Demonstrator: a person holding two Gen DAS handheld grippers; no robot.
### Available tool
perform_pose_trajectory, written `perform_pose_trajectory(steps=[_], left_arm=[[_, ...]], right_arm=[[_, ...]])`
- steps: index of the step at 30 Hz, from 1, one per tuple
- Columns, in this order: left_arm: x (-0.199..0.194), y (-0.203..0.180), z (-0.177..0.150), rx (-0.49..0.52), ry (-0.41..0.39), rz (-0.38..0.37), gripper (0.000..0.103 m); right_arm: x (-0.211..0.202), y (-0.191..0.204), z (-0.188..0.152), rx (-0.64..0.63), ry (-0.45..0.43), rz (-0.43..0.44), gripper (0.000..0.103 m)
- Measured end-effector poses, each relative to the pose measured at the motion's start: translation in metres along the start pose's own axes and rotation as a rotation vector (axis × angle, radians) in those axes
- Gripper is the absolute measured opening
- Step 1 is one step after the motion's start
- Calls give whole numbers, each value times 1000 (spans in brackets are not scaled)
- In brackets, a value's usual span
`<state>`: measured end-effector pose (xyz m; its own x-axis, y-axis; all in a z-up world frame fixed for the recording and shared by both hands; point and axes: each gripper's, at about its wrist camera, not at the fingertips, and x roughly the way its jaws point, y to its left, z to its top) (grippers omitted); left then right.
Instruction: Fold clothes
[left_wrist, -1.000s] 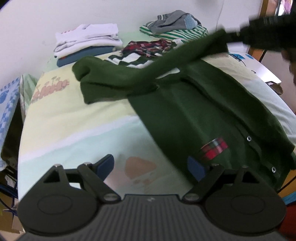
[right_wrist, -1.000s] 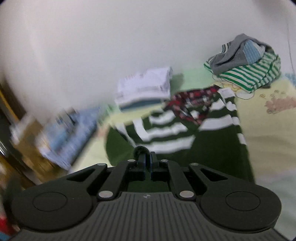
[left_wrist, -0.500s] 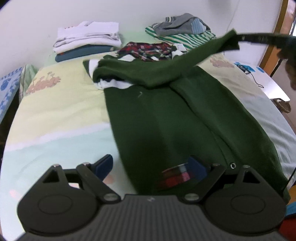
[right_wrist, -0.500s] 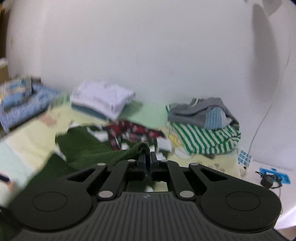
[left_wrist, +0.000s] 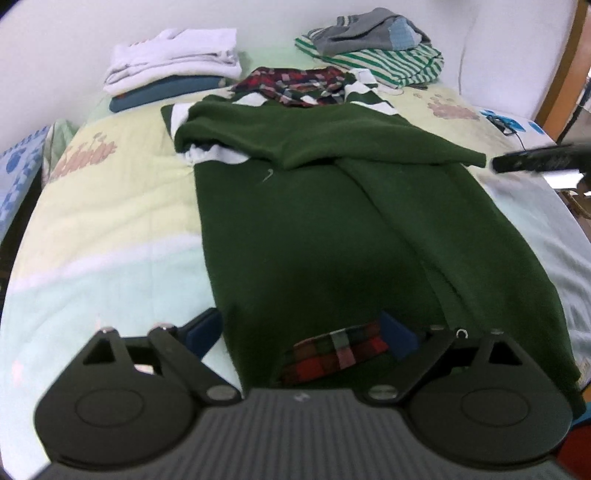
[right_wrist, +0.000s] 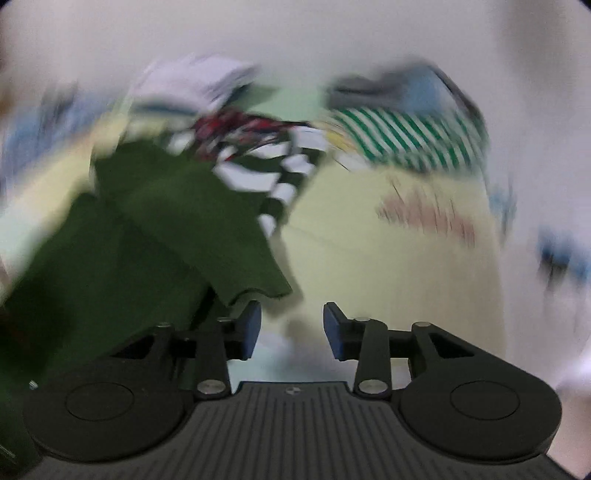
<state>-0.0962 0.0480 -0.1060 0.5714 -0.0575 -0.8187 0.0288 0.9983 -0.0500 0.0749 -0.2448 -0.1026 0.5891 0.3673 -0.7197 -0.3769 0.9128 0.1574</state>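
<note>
Bed (left_wrist: 110, 229) progress: green cardigan (left_wrist: 314, 240) has one sleeve (left_wrist: 332, 140) folded across its chest, right gripper (right_wrist: 291, 328) fingers opening with nothing between them, left gripper (left_wrist: 301, 332) wide open and empty over the hem, rest still unfolded.

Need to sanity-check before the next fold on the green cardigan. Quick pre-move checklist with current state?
1. Right gripper free of cloth: ok, jaws opening, nothing between them.
2. Sleeve laid across the cardigan body: ok, its cuff ends near the right edge.
3. Left gripper open over the hem: ok, jaws wide; hem with plaid label lies between them, not pinched.
4. Cardigan body flat: mostly ok; a crease runs down the right half.
5. Bed room beside the cardigan: ok, bare to the left.
6. Other sleeve tucked: cannot tell.
</note>
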Motion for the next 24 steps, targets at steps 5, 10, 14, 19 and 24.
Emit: perform_pose_trajectory(steps=[5, 10, 14, 19, 24], left_arm=[[3, -1, 2, -8, 12, 11, 93], [2, 5, 0, -37, 32, 25, 93], [-4, 12, -8, -72, 43, 41, 94], [-13, 19, -20, -131, 60, 24, 92], [-27, 19, -36, -177, 72, -20, 92]], right_arm=[[14, -44, -1, 497, 48, 151, 39], [42, -43, -4, 756, 109, 221, 40], [56, -37, 0, 797, 104, 229, 41], [51, -27, 14, 660, 14, 113, 3], [33, -11, 30, 437, -79, 57, 3]])
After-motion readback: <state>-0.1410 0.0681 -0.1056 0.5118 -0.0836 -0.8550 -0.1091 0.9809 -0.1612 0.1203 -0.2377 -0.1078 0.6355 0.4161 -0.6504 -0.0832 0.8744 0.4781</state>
